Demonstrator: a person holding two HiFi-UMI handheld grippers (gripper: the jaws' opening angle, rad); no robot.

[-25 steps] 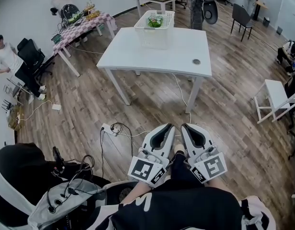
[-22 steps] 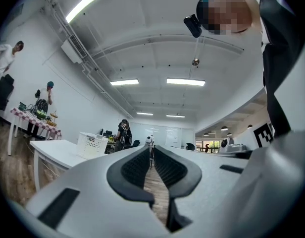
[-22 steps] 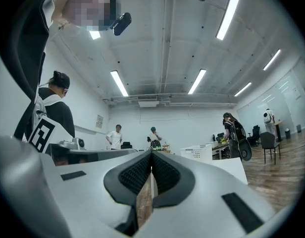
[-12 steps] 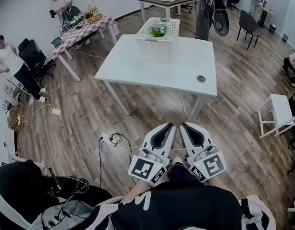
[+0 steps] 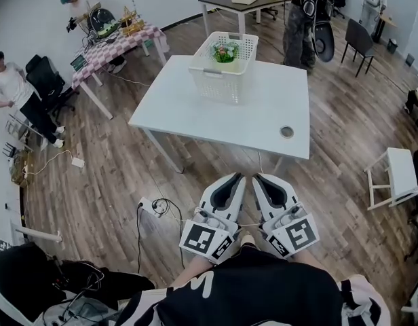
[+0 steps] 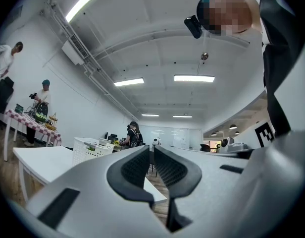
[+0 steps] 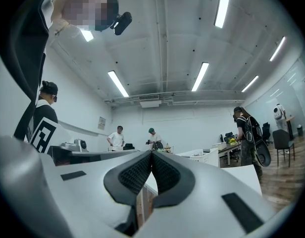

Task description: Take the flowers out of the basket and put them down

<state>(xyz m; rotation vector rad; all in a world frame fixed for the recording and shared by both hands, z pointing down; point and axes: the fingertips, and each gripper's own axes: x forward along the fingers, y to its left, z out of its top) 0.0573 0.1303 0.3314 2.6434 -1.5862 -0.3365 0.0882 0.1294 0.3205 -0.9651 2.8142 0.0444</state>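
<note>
A white plastic basket [image 5: 224, 68] stands at the far side of a white table [image 5: 216, 117], with green and pink flowers [image 5: 226, 51] lying inside it. Both grippers are held low, close to my body and well short of the table, pointing toward it. My left gripper [image 5: 239, 178] is shut with nothing in it, and my right gripper [image 5: 258, 178] beside it is also shut and empty. In the left gripper view the basket [image 6: 91, 150] shows far off, left of the closed left gripper [image 6: 151, 148]. The right gripper view shows the closed right gripper [image 7: 151, 154] and the distant basket [image 7: 202, 155].
Wood floor lies between me and the table, with a power strip and cables [image 5: 153, 207] at the left. A white stool [image 5: 403, 173] stands at the right. A person with a backpack [image 5: 305, 13] stands behind the table. A checkered table [image 5: 121, 37] and seated people are at the left.
The table and basket have come nearer and lower in the head view. Both grippers stay shut and side by side in front of my body.
</note>
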